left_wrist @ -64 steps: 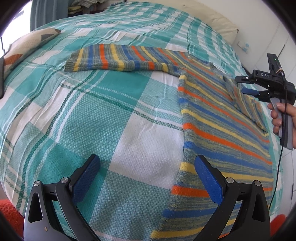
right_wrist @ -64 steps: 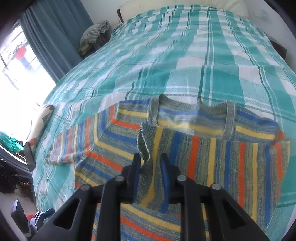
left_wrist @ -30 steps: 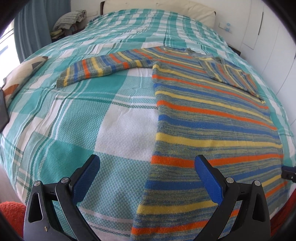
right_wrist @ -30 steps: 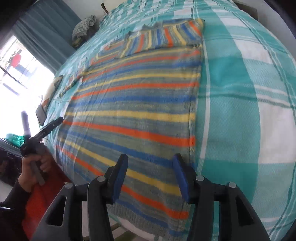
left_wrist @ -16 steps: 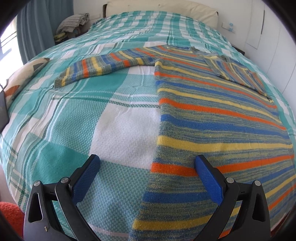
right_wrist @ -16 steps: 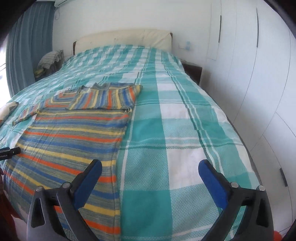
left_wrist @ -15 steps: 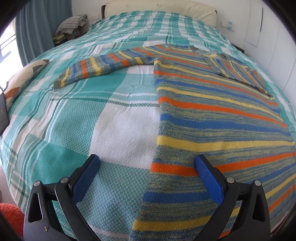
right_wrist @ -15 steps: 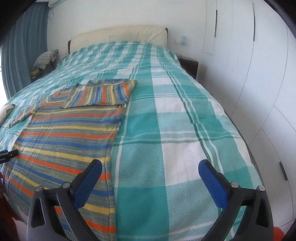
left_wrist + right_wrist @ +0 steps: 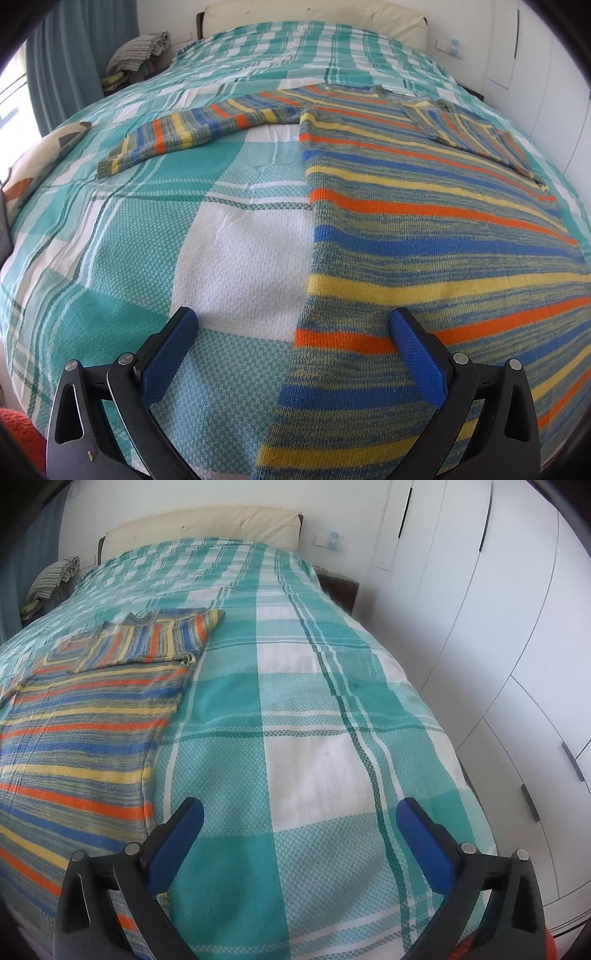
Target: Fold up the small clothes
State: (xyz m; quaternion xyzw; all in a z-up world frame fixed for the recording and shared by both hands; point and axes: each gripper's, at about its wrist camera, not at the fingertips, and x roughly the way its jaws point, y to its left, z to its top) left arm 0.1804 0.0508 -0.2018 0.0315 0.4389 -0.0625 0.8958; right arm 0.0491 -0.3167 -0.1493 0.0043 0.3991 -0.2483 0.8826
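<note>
A striped knit sweater (image 9: 424,236) in blue, orange, yellow and grey lies flat on the checked bedspread. Its left sleeve (image 9: 192,138) stretches out to the left. Its right sleeve (image 9: 476,142) is folded in across the chest. My left gripper (image 9: 293,354) is open and empty, low over the sweater's lower left edge. In the right wrist view the sweater (image 9: 85,716) lies at the left. My right gripper (image 9: 301,842) is open and empty over bare bedspread to the right of the sweater's hem.
The teal and white checked bedspread (image 9: 122,236) covers a bed with a cream headboard (image 9: 199,526). A pile of clothes (image 9: 138,55) sits at the far left by a blue curtain. White wardrobe doors (image 9: 517,635) stand close on the right. A patterned cushion (image 9: 40,162) lies left.
My right gripper let go of the folded sleeve, opened wide and came back to the bed's near right side. My left gripper stayed open and drew nearer the sweater's lower left edge.
</note>
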